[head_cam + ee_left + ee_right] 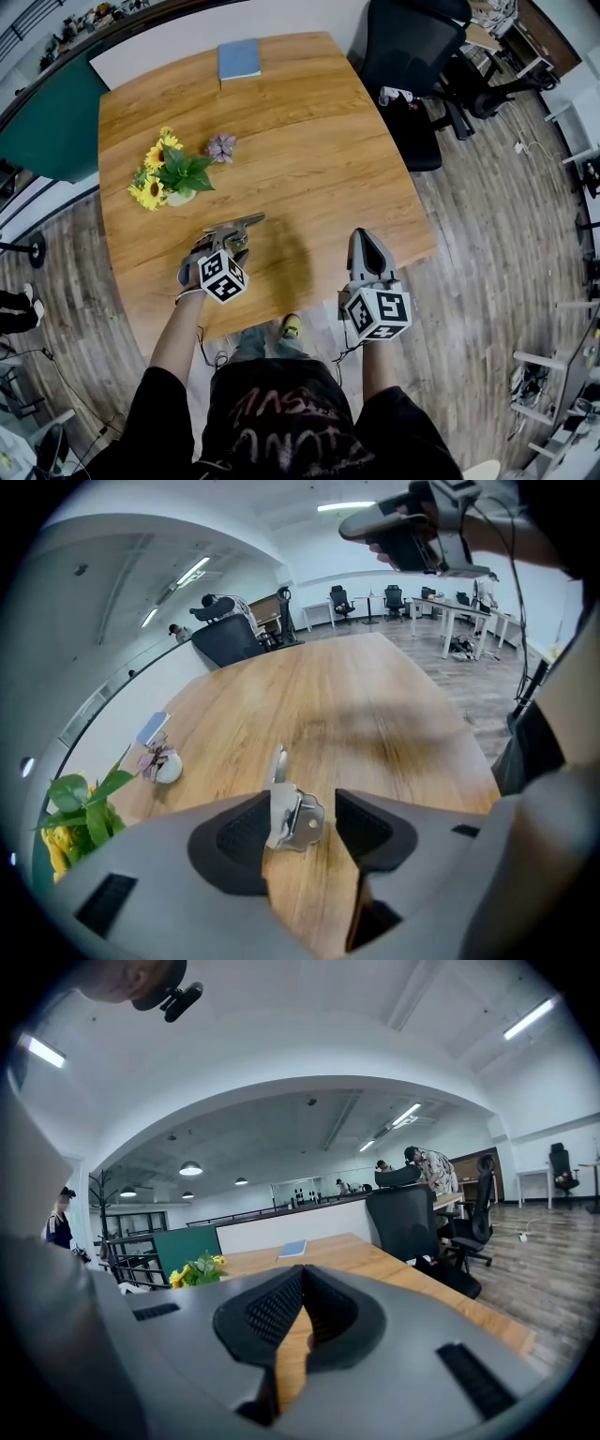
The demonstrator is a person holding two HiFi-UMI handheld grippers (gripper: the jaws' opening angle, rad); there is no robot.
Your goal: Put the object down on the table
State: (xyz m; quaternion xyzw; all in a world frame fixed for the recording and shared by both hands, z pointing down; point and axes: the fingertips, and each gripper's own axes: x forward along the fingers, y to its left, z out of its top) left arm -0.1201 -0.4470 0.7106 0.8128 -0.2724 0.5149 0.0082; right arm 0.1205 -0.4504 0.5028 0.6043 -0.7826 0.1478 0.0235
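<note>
L gripper has jaws wide apart, clamping nothing. Metal tool is btwn them, against one pad, clear of the other, by the table's near edge.

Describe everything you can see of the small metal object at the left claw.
The small metal object is shiny and silver-coloured: a flat plate with a scalloped edge and a narrow arm pointing away along the wooden table. It stands between the left claw's open jaws, close against one jaw and clear of the other; whether it touches is unclear.
</note>
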